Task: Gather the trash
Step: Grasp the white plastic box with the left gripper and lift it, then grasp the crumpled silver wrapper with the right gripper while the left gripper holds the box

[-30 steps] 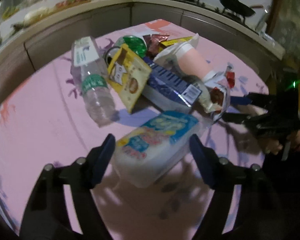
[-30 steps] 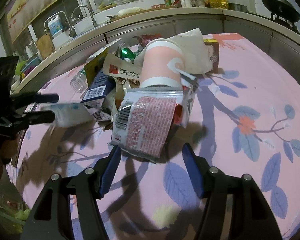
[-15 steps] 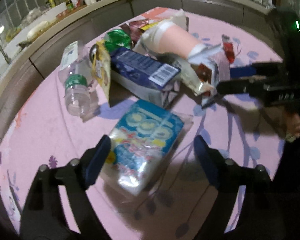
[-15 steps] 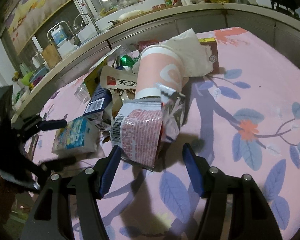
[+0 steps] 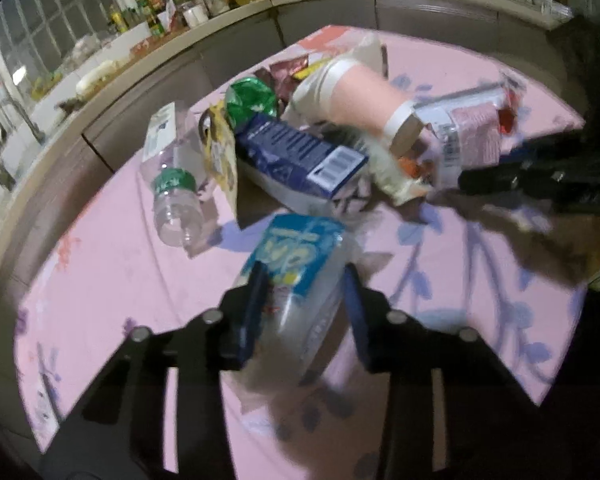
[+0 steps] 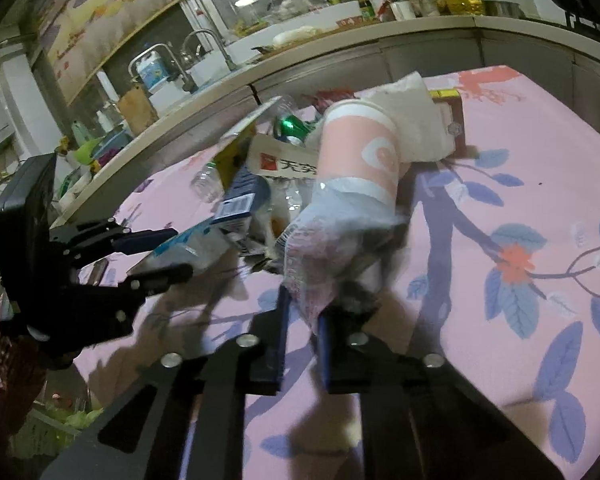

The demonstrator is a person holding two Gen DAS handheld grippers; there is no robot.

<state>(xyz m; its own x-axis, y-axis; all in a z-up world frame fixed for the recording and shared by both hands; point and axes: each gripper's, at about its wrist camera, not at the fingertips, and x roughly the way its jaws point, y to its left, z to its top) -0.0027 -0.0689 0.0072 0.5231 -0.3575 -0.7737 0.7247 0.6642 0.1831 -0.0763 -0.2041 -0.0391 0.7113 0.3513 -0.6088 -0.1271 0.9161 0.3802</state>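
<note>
While your left gripper (image 5: 304,300) closes its jaws around the blue tissue pack (image 5: 296,256), your right gripper (image 6: 302,316) is clamped on the crumpled snack wrapper (image 6: 332,248), both beside the trash pile (image 5: 324,148) on the pink floral table (image 6: 520,184).

Left tool (image 5: 304,304) closing, right tool (image 6: 302,320) clamped
</note>
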